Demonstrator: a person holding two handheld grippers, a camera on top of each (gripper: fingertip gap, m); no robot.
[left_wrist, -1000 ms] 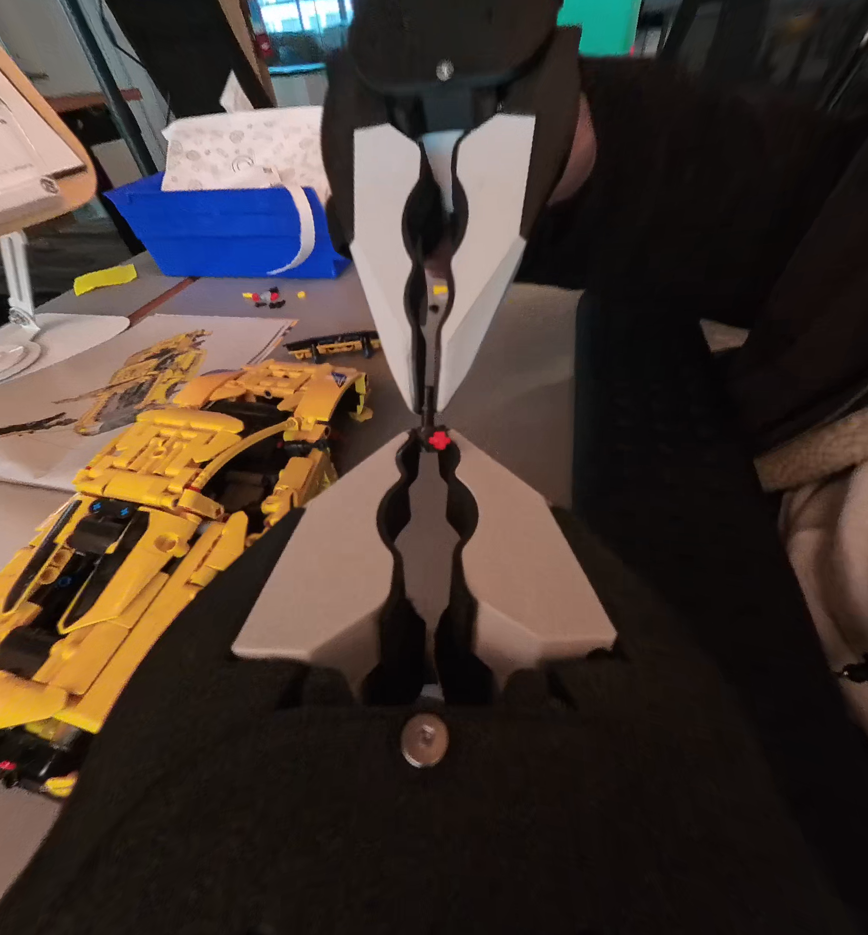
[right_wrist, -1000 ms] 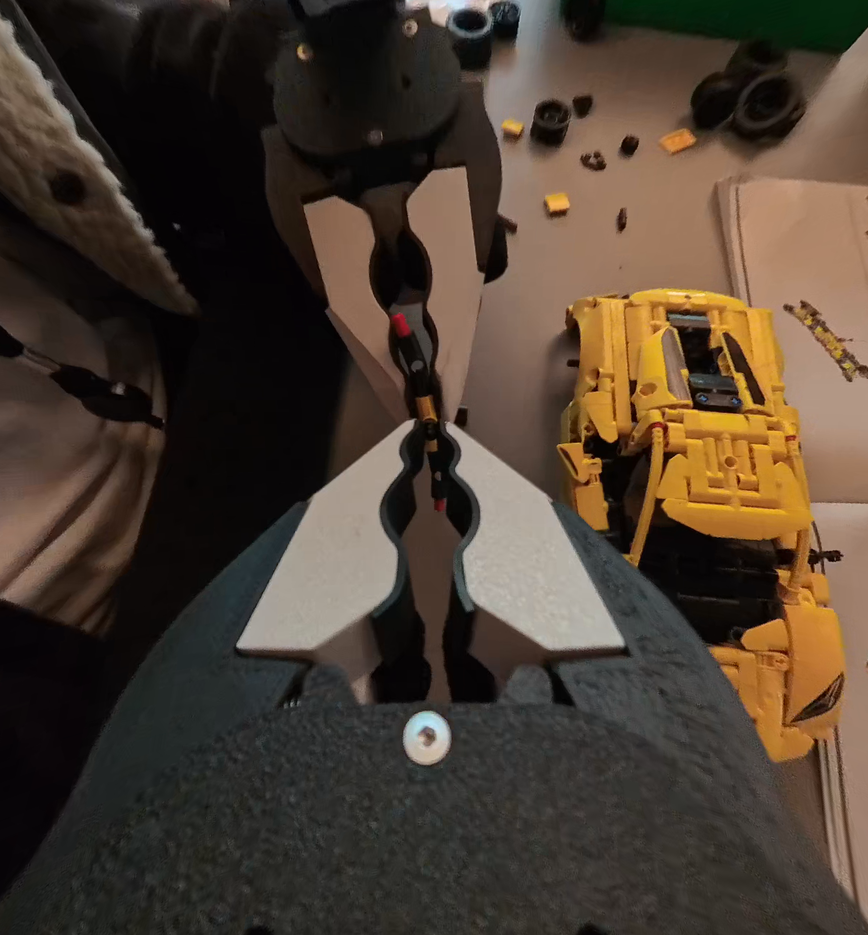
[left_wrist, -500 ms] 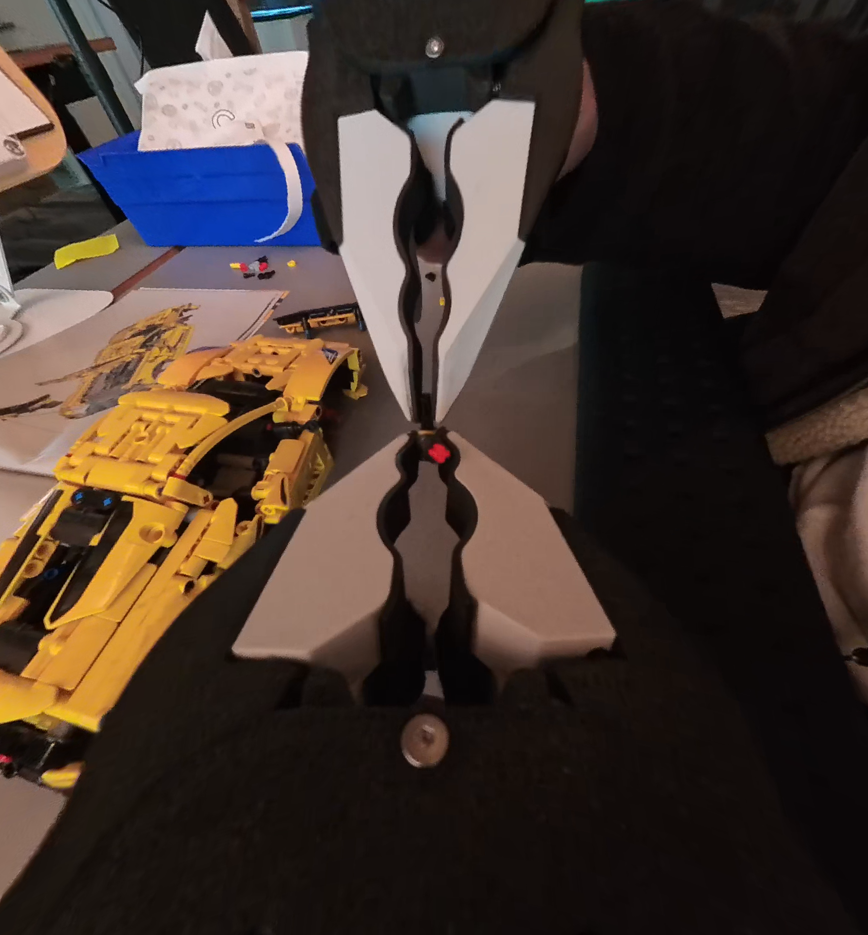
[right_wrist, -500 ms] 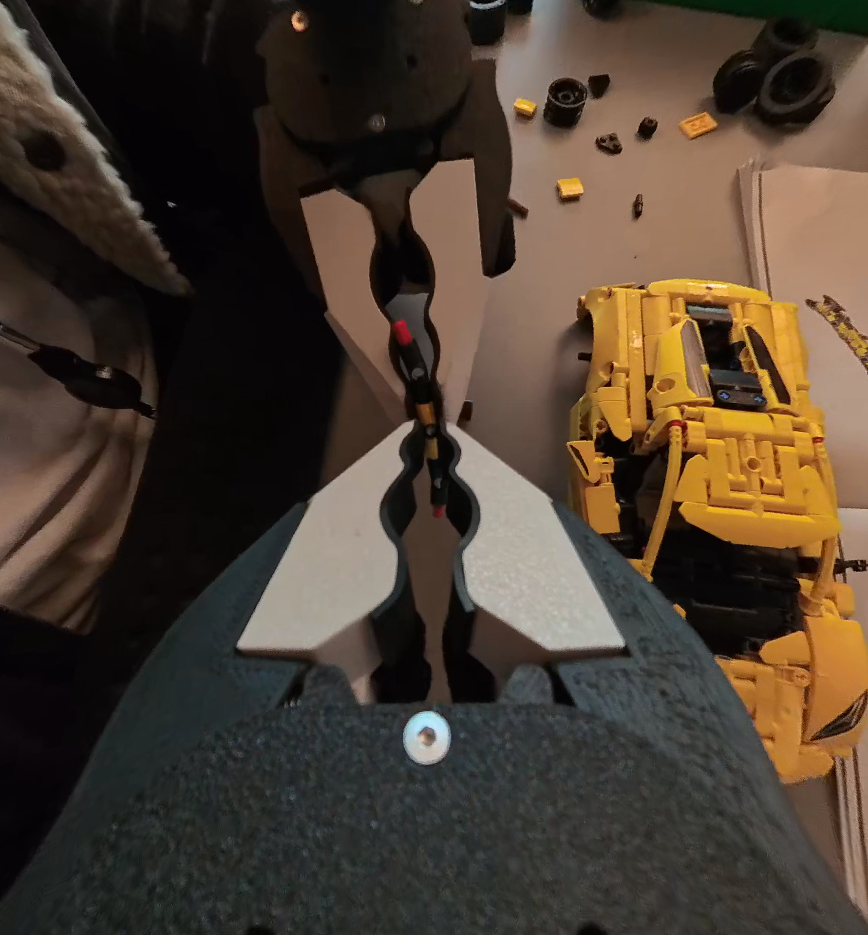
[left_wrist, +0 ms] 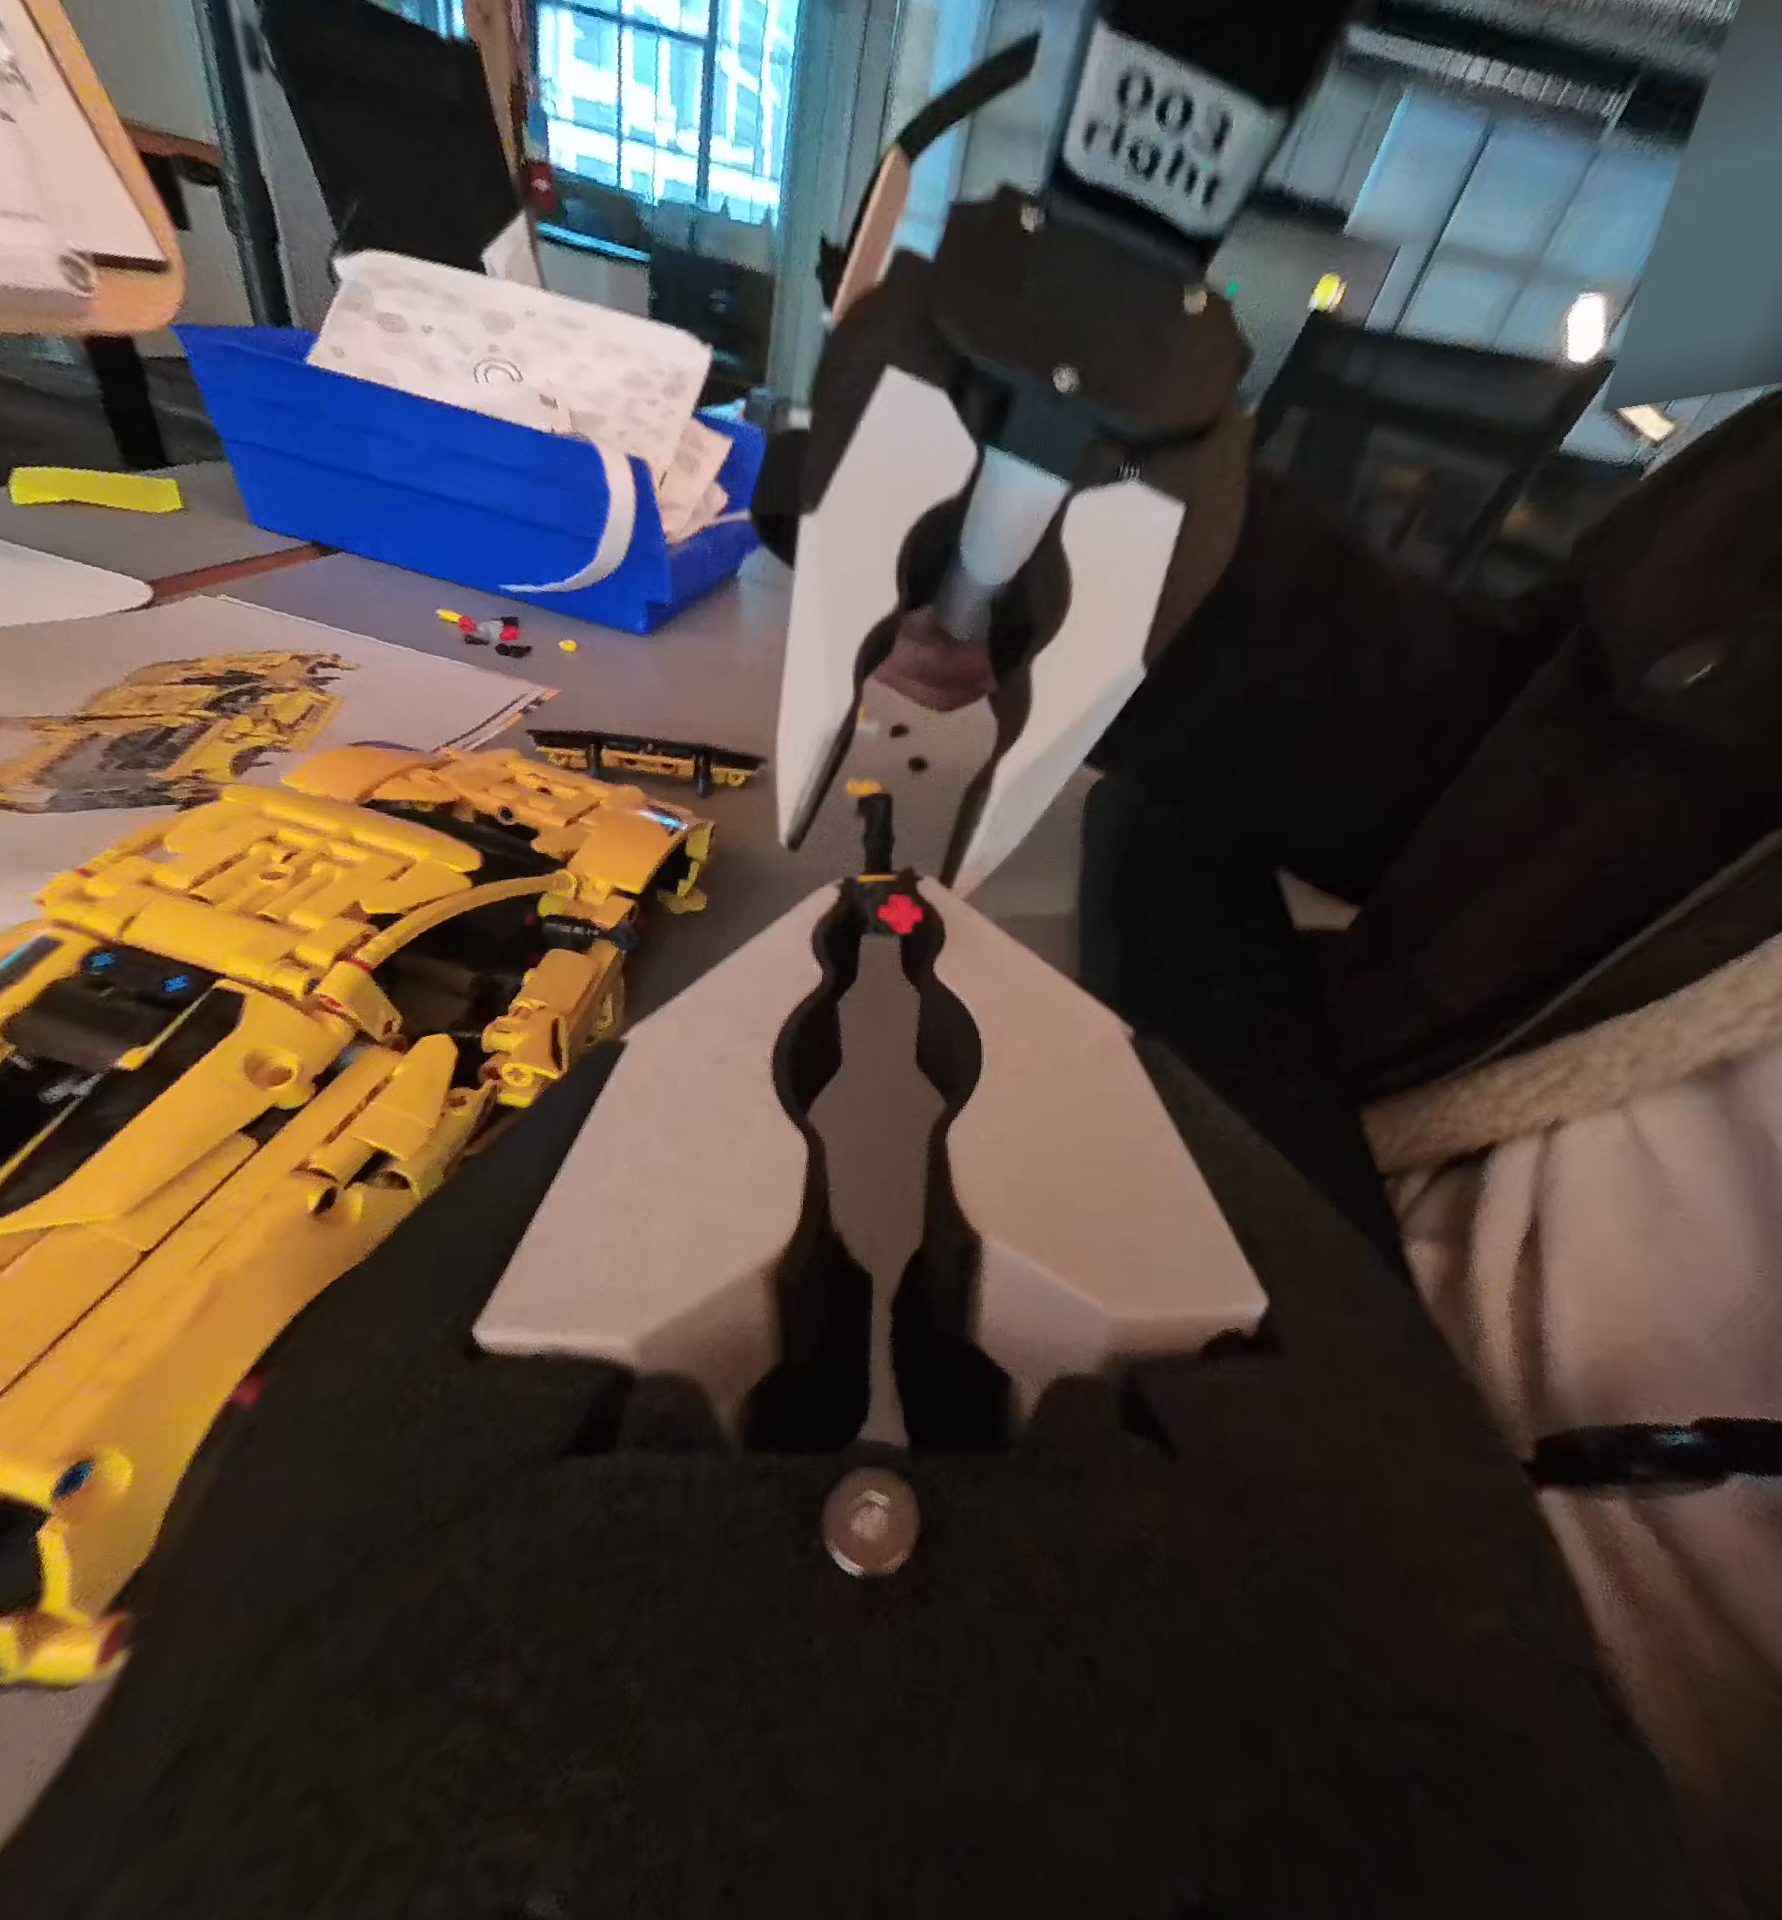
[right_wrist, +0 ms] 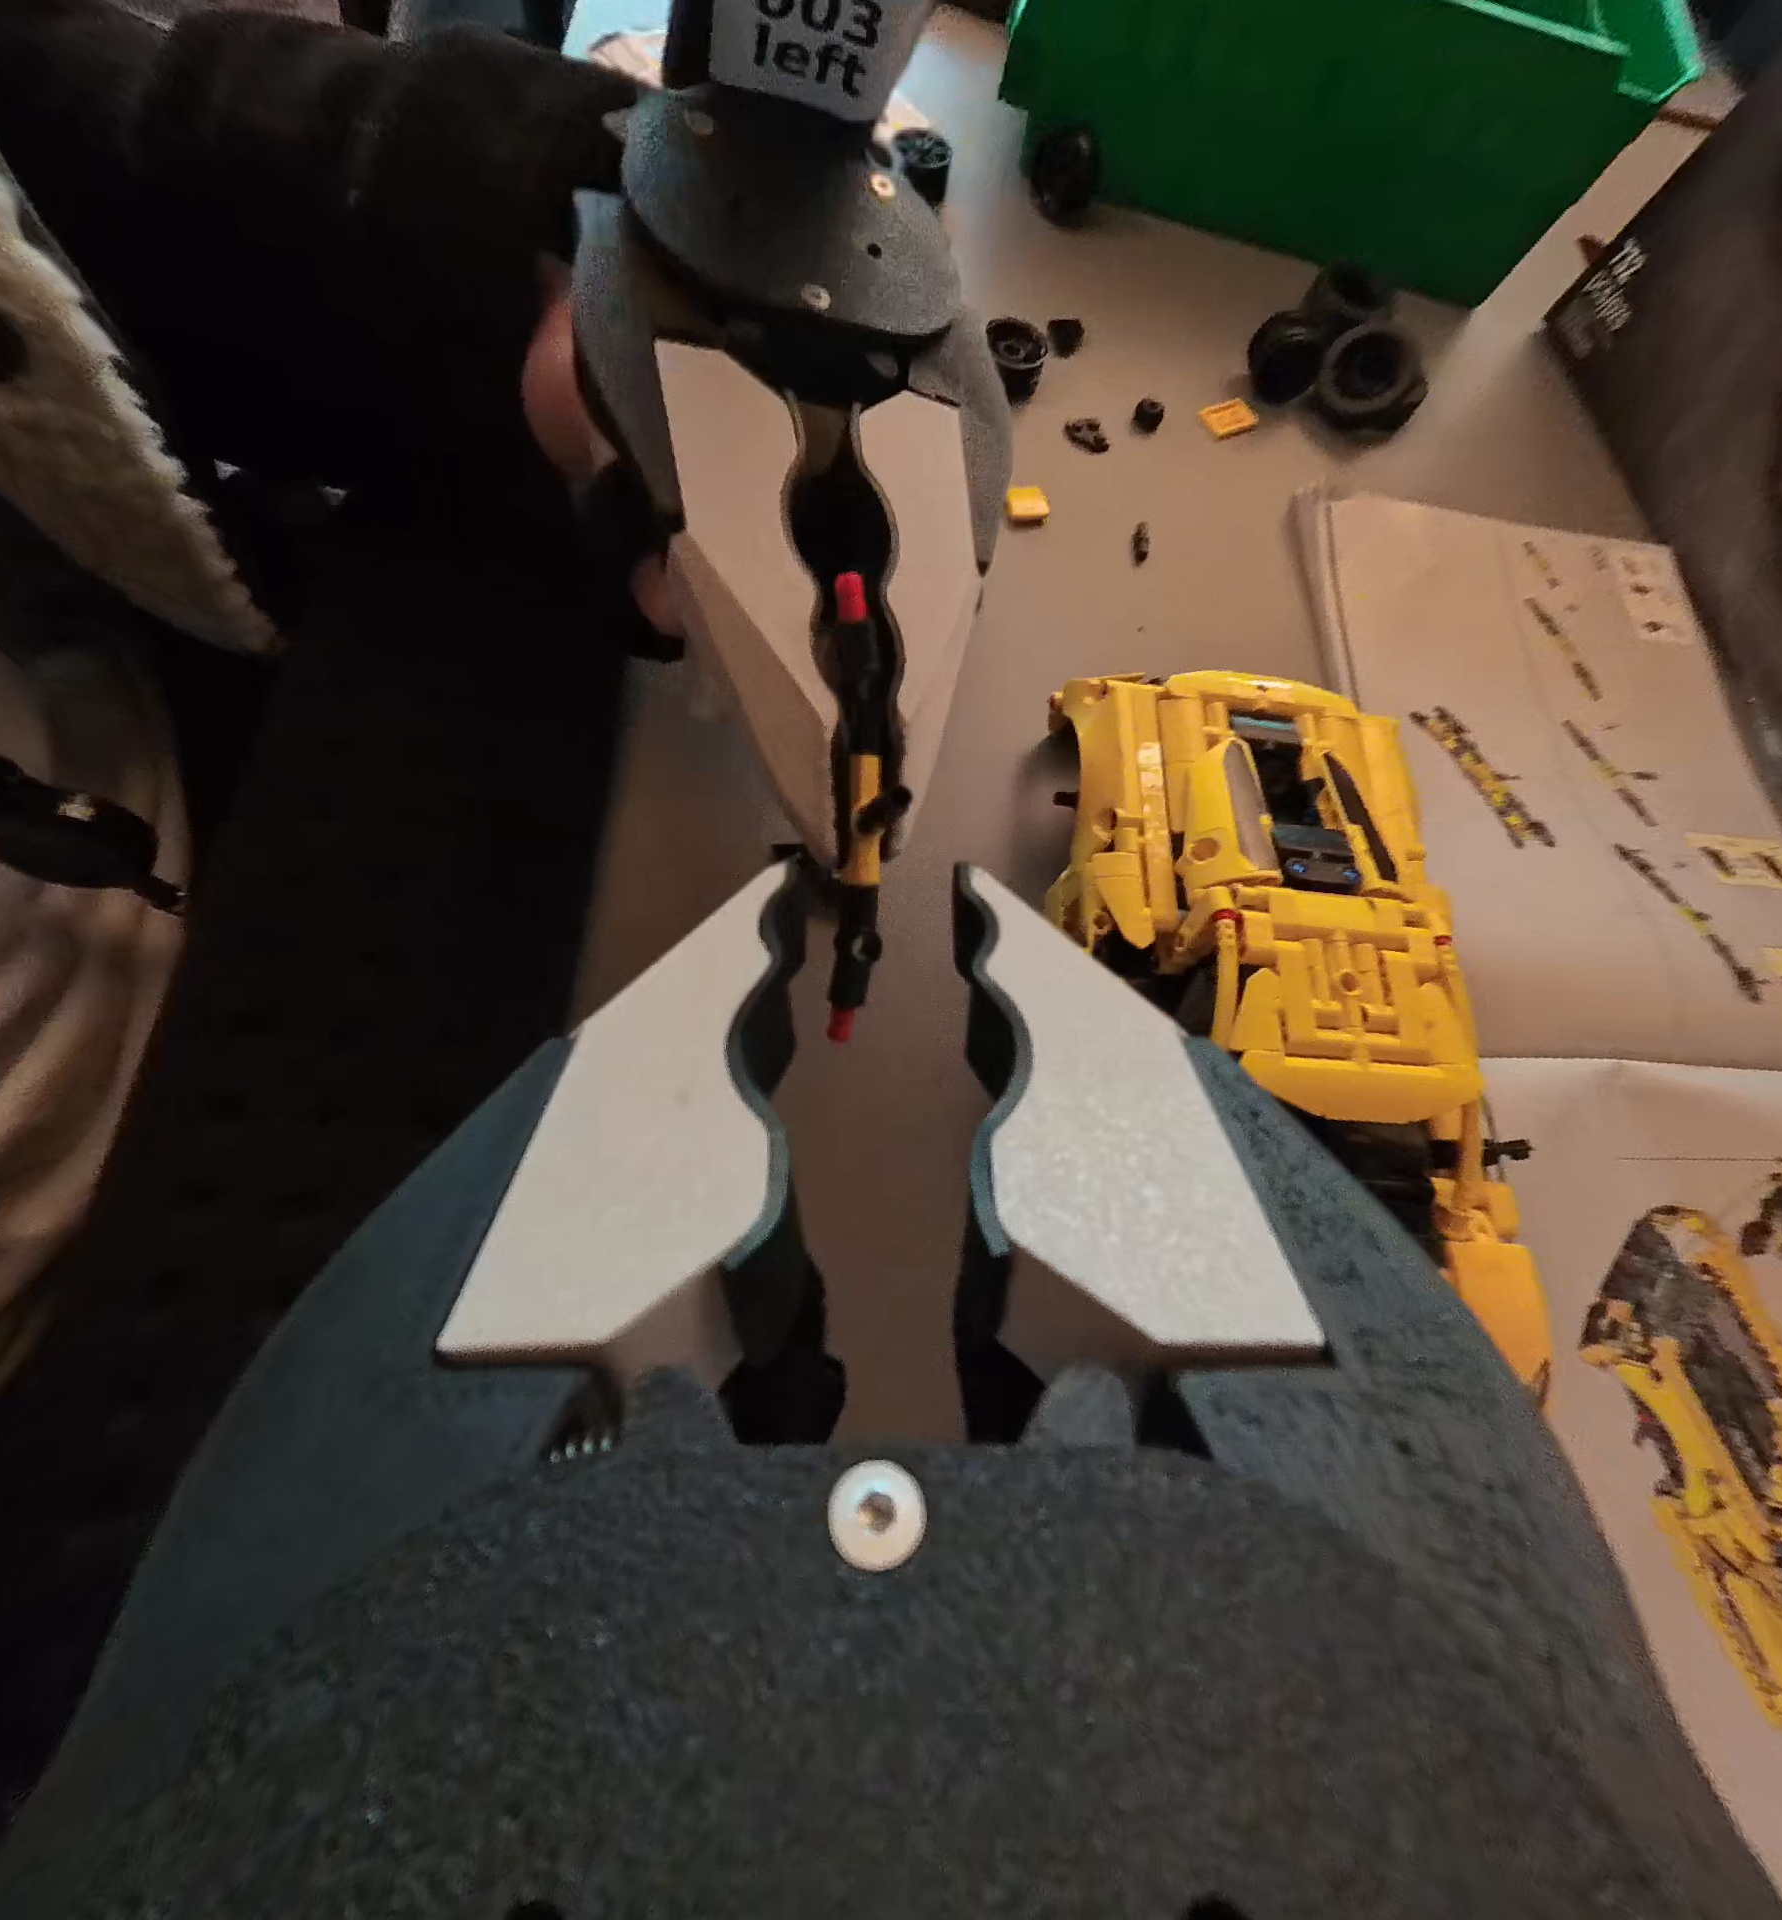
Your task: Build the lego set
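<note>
Right wrist view shows the right claw (right_wrist: 874, 894) with its jaws apart, empty, around the free red-tipped end of a slim black-and-yellow lego rod (right_wrist: 859, 800) without touching it. Left claw (right_wrist: 845, 831) is clamped on that rod, above the grey surface (right_wrist: 1126, 623). Just beside them the yellow lego car (right_wrist: 1282, 894) lies on the surface.

pretty dim indoors, warm cast on the table (right_wrist: 1178, 582). daylight comes through the blown-out window (left_wrist: 658, 114) at the back. wide-angle lens bends the edges, corners are smeared with motion blur, and the dark jacket (right_wrist: 367, 270) loses all detail.
</note>
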